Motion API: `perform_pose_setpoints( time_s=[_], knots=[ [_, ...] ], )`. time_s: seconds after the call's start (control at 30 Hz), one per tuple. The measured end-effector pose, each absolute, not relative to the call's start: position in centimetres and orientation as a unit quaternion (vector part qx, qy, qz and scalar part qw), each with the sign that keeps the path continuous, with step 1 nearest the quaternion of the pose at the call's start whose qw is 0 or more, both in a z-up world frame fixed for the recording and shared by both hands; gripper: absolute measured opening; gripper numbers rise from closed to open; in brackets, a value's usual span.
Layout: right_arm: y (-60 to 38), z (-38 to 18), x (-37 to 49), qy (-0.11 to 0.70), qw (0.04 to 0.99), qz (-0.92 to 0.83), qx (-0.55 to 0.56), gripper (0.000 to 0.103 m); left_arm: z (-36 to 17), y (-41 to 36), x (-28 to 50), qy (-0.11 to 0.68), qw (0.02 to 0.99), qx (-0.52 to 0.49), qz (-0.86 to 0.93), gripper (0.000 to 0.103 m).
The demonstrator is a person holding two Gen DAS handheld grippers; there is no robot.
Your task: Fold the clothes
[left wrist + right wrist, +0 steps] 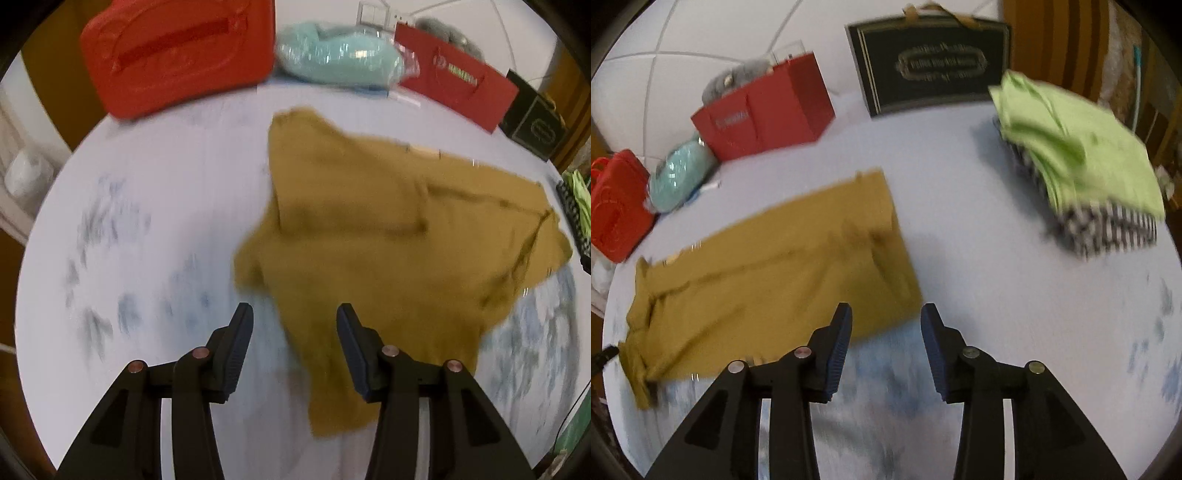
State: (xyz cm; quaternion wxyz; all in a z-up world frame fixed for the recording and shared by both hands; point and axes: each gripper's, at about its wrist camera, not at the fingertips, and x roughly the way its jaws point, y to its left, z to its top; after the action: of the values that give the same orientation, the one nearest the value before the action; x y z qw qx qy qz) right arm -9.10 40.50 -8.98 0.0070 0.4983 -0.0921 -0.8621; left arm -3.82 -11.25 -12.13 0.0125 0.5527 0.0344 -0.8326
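A mustard-yellow garment (388,229) lies partly folded on the white table with a blue print (155,206). It also shows in the right wrist view (775,266), stretched from left to centre. My left gripper (293,314) is open and empty, just above the garment's near left edge. My right gripper (886,314) is open and empty, above the garment's near right corner. Both views are blurred by motion.
A stack of folded clothes, light green on top of black-and-white stripes (1086,177), lies at the right. Along the back stand an orange-red case (177,51), a bagged mint-green item (336,55), a red paper bag (454,85) and a black gift bag (931,62).
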Motion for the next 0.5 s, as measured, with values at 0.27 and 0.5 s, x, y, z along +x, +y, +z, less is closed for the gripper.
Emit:
perform_pose_setpoints(
  time_s=[0.27,0.5],
  knots=[
    [39.0,-10.9,-4.9,-0.098,0.028,-0.846,0.523,0.043,-14.7,-10.0,-1.9,0.046,-0.003,0.572,-0.819,0.052],
    [38.7,-11.0,-4.4,-0.1,0.029,-0.847,0.521,0.046,-13.3,-7.6,-1.8,0.03,-0.056,0.576,-0.815,0.005]
  ],
)
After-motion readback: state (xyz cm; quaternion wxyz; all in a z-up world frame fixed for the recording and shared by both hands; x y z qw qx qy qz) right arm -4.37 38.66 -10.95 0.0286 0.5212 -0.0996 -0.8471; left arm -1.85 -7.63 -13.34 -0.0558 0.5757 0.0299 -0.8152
